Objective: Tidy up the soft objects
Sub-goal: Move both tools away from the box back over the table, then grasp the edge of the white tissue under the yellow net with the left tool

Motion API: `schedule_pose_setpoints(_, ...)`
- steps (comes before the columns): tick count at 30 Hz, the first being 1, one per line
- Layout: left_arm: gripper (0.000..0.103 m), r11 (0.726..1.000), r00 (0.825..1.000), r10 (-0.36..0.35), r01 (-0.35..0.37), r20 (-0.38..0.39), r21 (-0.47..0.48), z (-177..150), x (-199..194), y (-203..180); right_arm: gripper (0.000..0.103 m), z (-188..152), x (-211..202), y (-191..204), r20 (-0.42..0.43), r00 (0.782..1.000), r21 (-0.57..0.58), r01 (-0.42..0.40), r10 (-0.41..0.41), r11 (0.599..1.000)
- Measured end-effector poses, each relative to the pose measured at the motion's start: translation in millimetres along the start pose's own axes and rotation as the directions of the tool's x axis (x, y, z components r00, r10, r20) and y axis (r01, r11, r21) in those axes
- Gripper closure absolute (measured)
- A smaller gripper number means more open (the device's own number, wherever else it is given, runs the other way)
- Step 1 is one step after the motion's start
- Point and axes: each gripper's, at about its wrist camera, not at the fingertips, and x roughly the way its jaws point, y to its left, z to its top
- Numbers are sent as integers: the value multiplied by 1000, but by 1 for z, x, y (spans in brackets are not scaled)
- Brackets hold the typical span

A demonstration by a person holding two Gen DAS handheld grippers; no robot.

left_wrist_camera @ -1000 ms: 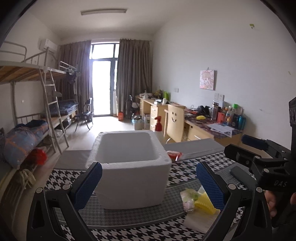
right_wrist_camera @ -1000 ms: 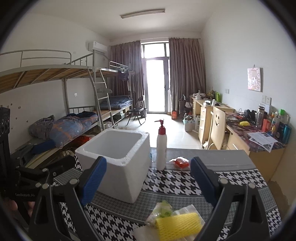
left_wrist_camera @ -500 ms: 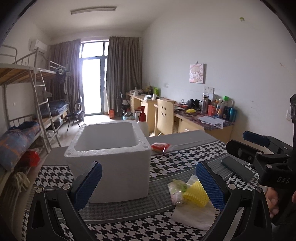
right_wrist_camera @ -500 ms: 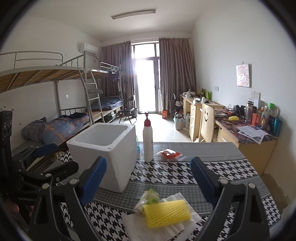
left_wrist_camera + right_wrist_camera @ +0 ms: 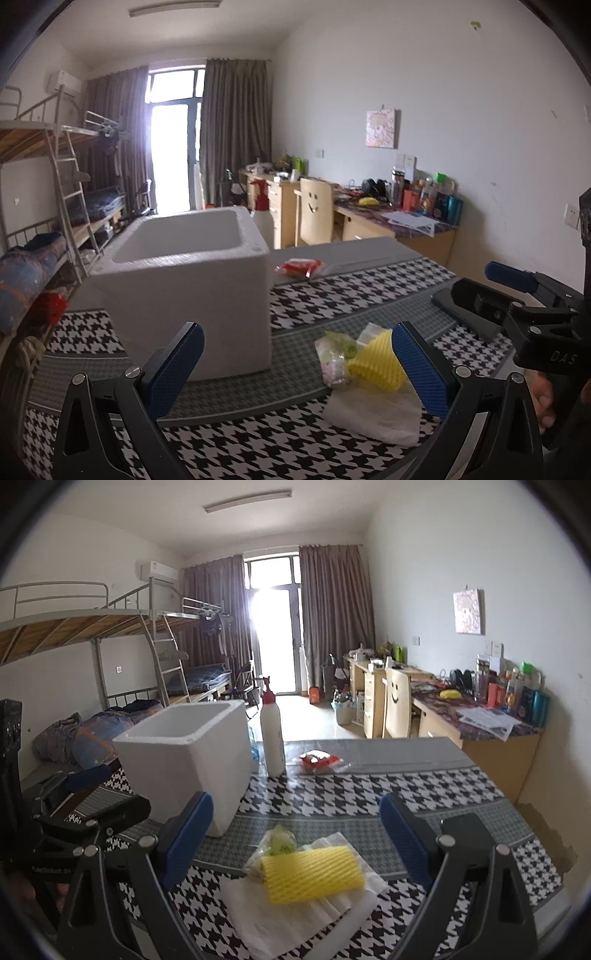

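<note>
Since half a second ago the right gripper (image 5: 295, 838) has come lower and nearer the pile, so the yellow foam net (image 5: 314, 875) fills more of the gap between its fingers; the left gripper (image 5: 295, 373) has shifted so that the white foam box (image 5: 184, 291) stands closer in front of it. Both grippers have their blue-padded fingers spread wide and hold nothing.

The yellow foam net is a ribbed, mesh-textured sleeve, squashed flat and lying crosswise on a white foam sheet (image 5: 291, 915) on the houndstooth tablecloth (image 5: 388, 786). Just behind it, touching, is a crumpled clear bag with green contents (image 5: 279, 843). In the left wrist view the same net (image 5: 373, 363) sits just beside the right-hand pad, with the bag (image 5: 336, 354) at its left and the sheet (image 5: 373, 413) spreading toward the camera.

The white foam box stands open-topped to the left of the pile, near it but apart. Behind the box a white pump bottle with a red top (image 5: 272, 734) stands upright, and a small red packet (image 5: 317, 760) lies beside the bottle. A dark phone (image 5: 465, 827) lies flat to the right of the pile.
</note>
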Motion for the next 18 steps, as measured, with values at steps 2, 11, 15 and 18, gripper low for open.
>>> schedule_pose_setpoints(2,1,1000,1000,-9,9,-12,1,-3,3,-3,9,-4,1,-3,-10,1000,5,7,-7,1000)
schedule_pose_setpoints(11,1,1000,998,-27,27,-60,3,-17,14,-14,9,-18,0,-9,-31,998,-13,48,-48,999)
schedule_pose_setpoints(15,1,1000,996,-31,31,-87,0,-23,21,-17,9,-28,2,-11,-55,997,-10,57,-57,998)
schedule_pose_setpoints(18,1,999,993,-50,51,-107,3,-28,26,-21,9,-36,5,-12,-85,993,-12,81,-81,997)
